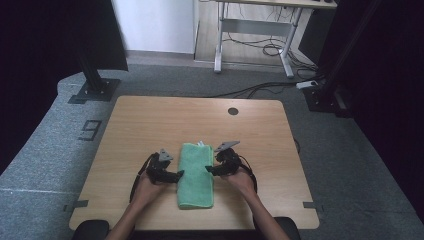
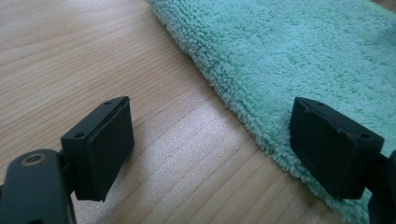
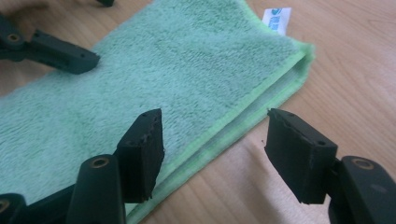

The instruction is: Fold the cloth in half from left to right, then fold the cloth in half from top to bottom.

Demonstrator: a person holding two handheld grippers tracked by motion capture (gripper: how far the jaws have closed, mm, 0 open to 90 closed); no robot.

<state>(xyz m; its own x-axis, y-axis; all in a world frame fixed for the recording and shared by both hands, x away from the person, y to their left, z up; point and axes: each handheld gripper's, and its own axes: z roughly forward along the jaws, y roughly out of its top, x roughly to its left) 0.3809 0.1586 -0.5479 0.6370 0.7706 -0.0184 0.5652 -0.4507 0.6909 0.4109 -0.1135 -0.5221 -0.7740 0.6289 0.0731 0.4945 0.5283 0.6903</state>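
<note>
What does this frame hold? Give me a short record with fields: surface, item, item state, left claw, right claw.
surface: light wooden table
item: green towel
item state: folded into a long strip, lying flat, white label at its far end
left claw: left claw open, at the towel's left long edge, one jaw over the wood, the other over the pile, nothing gripped
right claw: right claw open, straddling the towel's layered right edge, pads not pressing on it
</note>
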